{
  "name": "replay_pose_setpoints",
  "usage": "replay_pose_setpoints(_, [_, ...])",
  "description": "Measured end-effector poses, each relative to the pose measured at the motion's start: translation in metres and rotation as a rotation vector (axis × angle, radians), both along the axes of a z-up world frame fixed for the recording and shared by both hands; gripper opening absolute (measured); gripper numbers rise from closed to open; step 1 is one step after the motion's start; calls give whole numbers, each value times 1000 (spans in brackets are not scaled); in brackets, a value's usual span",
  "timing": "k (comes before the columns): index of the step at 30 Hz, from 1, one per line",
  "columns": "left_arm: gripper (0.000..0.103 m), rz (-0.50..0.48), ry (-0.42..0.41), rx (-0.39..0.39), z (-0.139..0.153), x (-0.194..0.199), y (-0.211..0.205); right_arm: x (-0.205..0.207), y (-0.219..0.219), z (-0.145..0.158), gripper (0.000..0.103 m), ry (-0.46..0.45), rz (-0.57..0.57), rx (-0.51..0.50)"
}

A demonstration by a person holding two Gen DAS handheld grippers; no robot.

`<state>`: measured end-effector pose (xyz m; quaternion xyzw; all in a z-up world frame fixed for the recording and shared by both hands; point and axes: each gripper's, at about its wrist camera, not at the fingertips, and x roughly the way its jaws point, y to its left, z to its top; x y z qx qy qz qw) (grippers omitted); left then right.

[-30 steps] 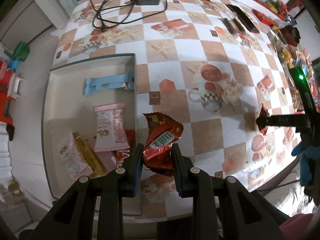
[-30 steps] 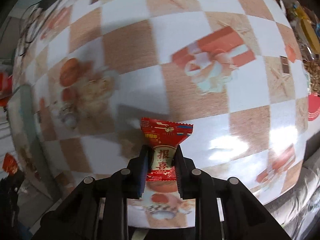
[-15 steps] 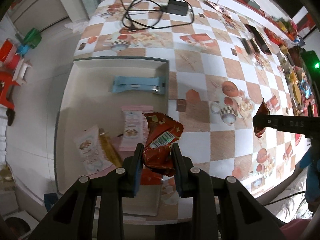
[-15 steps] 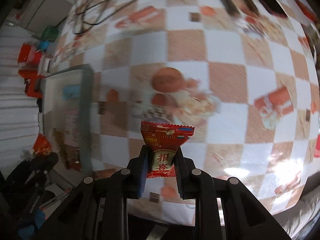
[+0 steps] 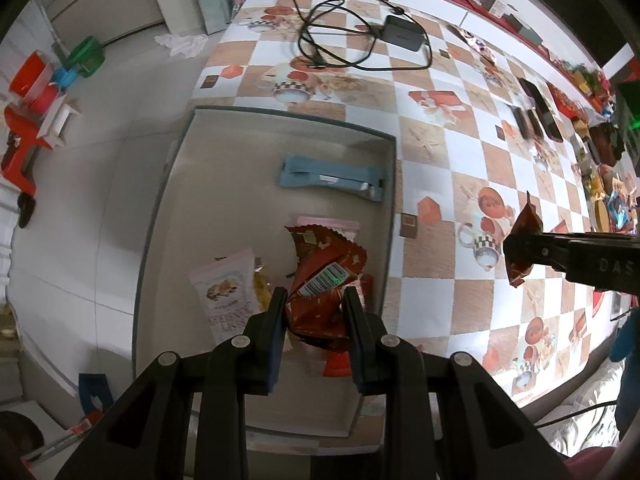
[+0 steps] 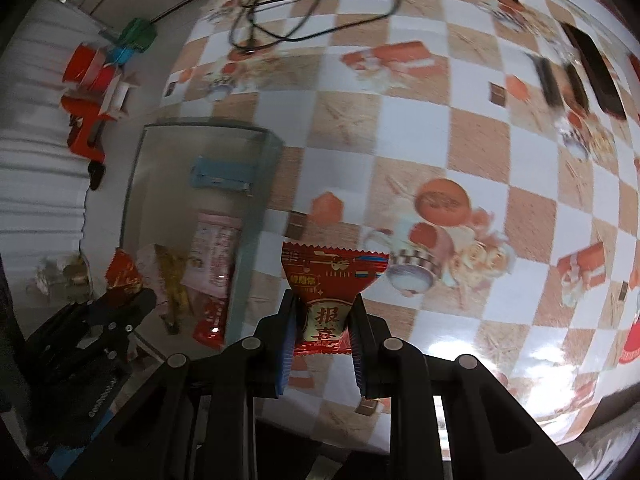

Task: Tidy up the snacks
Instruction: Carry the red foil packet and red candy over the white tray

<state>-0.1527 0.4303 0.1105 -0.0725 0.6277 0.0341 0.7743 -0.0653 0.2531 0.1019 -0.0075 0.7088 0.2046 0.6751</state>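
My left gripper (image 5: 316, 300) is shut on a crumpled red snack bag (image 5: 326, 276) and holds it above the open grey box (image 5: 390, 184) at the table's left end. The box holds a blue packet (image 5: 332, 178), a pink packet (image 5: 320, 224), a white packet (image 5: 226, 292), a yellow one and red ones. My right gripper (image 6: 322, 312) is shut on a small red candy packet (image 6: 332, 284) with gold characters, above the checked tablecloth just right of the box (image 6: 256, 208). The right gripper also shows in the left wrist view (image 5: 520, 248), and the left gripper in the right wrist view (image 6: 128, 292).
A black charger with a looped cable (image 5: 402, 32) lies at the table's far end. Dark phones or remotes (image 5: 538, 108) and a heap of snacks (image 5: 608, 196) lie at the right. Red and green plastic items (image 5: 36, 92) stand on the floor to the left.
Both grippers have moved left towards the box with their packets. The left one now holds the red bag over the box; the right one has come near the box's right wall.
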Motion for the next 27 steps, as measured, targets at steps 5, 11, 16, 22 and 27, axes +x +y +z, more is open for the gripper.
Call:
replay_pose_setpoints(5, [30,24,-2,-6,-2,-2,10,-2,26,7,26,-12,53,0])
replay_pose_setpoints(11, [30,59,-2,-13,-4,-6,23,-5,52,10,26,-23,107,-5])
replay_pose_setpoints(16, [30,87,-3,-20,-6,-9,32,-8,70,13,26,-30,146,-8])
replay_pose_setpoints(22, [30,101,-8,-11,-7,-10,39,-11,85,15,26,-37,176,-13])
replay_pose_setpoints(27, [30,111,-13,-10,-7,-12,42,-12,95,16,26,-43,200,-19])
